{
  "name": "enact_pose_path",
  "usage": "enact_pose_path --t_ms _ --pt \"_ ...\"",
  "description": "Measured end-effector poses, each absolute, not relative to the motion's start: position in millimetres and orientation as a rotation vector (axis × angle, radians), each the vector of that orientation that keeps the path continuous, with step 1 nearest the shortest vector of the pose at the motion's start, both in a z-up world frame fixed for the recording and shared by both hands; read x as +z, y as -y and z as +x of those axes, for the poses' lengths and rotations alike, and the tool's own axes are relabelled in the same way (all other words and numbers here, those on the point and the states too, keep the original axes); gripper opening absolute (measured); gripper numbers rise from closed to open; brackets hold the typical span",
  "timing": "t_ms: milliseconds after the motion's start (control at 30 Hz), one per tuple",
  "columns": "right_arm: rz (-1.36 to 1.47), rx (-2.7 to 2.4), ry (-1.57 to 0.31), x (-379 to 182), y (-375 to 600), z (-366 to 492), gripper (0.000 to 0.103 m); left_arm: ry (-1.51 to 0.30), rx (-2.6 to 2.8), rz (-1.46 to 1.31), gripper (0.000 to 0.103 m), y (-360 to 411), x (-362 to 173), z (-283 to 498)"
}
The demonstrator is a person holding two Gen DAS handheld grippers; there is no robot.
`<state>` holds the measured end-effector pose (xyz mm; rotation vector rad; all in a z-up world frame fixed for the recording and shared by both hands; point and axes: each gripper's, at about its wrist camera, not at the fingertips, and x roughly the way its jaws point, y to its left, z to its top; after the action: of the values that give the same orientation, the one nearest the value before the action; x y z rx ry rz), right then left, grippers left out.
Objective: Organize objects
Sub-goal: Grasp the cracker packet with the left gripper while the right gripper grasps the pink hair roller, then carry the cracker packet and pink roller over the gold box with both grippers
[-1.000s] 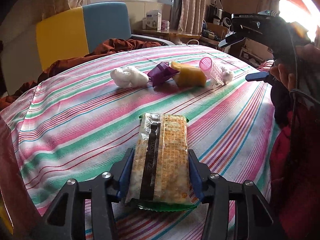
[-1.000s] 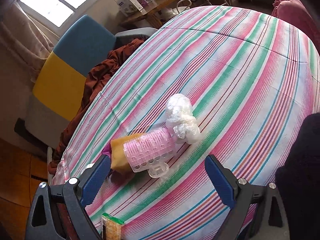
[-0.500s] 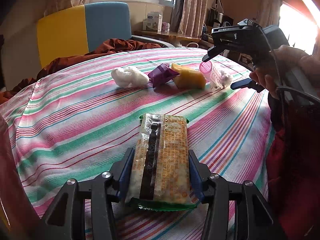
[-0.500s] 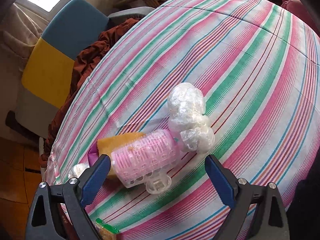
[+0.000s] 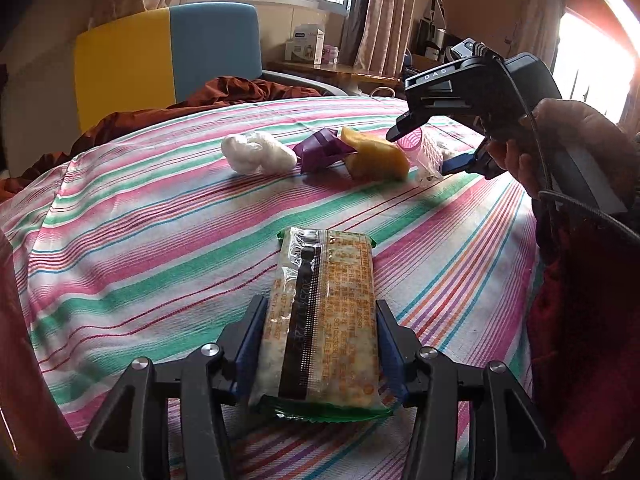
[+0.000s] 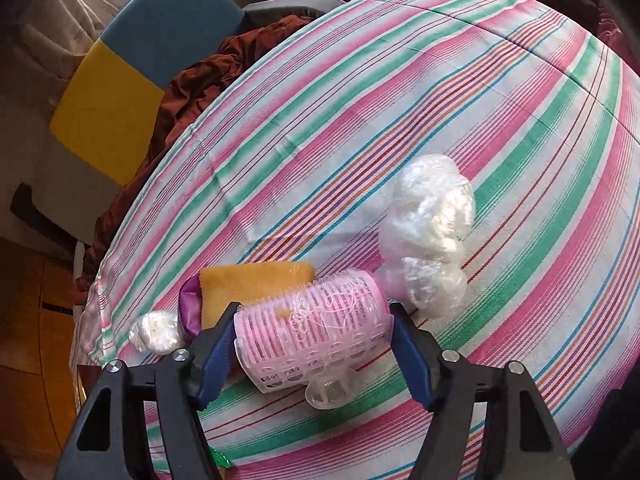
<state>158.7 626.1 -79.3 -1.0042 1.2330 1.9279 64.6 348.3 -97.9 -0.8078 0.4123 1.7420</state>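
Note:
My left gripper (image 5: 318, 344) is shut on a cracker packet (image 5: 322, 320) with a green edge, held low over the striped tablecloth (image 5: 140, 216). My right gripper (image 6: 312, 344) has its blue pads against both ends of a pink hair roller (image 6: 316, 328) that lies on the cloth; it also shows in the left wrist view (image 5: 424, 148). Beside the roller lie a yellow sponge (image 6: 256, 284), a purple wrapper (image 5: 320, 152) and a clear crumpled plastic ball (image 6: 432, 232). A white plastic wad (image 5: 256, 152) lies at the row's left end.
A blue and yellow chair (image 5: 168, 52) with a rust-brown cloth (image 5: 224, 92) stands behind the table. A side table with a white box (image 5: 304, 46) stands under the window. The person's hand (image 5: 568, 140) holds the right gripper.
My right gripper has moved down onto the pink hair roller and closed from wide open onto its ends. The left gripper and its cracker packet have stayed in place.

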Motion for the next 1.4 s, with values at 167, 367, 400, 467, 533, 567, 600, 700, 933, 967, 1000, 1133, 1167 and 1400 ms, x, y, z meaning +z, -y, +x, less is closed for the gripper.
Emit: enact_pose_path --t_ms 167,367,400,467,533,567,600,700,933,967,1000,1133,1167,1400 --pt "-0.773 2.145 -1.419 -55 -616 174 0.072 -0.408 1.740 -0.809 0.053 -347 -98 65" --pt "-0.865 2.143 -1.176 -42 -600 163 0.072 -0.411 1.742 -0.807 0.053 -347 -97 65" --pt "-0.828 2.208 -1.258 -41 -598 163 0.072 -0.412 1.742 -0.806 0.053 -347 -97 66" --pt "-0.721 2.365 -1.560 -42 -601 164 0.072 -0.413 1.742 -0.806 0.053 -347 -98 66" --pt "-0.871 2.290 -1.234 -35 -590 154 0.072 -0.417 1.745 -0.804 0.053 -348 -97 66" --pt "-0.966 2.201 -1.073 -38 -585 148 0.072 -0.420 1.746 -0.803 0.053 -348 -97 67" --pt "-0.998 2.181 -1.103 -44 -586 146 0.072 -0.421 1.747 -0.802 0.053 -348 -97 66" --pt "-0.965 2.333 -1.285 -43 -586 143 0.072 -0.422 1.749 -0.800 0.053 -348 -98 65" --pt "-0.867 2.495 -1.505 -35 -577 144 0.072 -0.424 1.753 -0.796 0.053 -345 -98 66" --pt "-0.878 2.439 -1.336 -29 -576 146 0.072 -0.426 1.753 -0.796 0.053 -346 -98 66" --pt "-0.954 2.317 -1.067 -28 -573 141 0.072 -0.428 1.754 -0.795 0.053 -347 -98 67" --pt "-0.894 2.351 -1.230 -30 -583 143 0.072 -0.414 1.746 -0.807 0.052 -346 -98 66" --pt "-0.924 2.324 -1.177 -32 -582 141 0.072 -0.410 1.744 -0.810 0.052 -345 -97 65" --pt "-1.032 2.296 -1.076 -40 -571 140 0.072 -0.413 1.747 -0.826 0.049 -340 -94 67"
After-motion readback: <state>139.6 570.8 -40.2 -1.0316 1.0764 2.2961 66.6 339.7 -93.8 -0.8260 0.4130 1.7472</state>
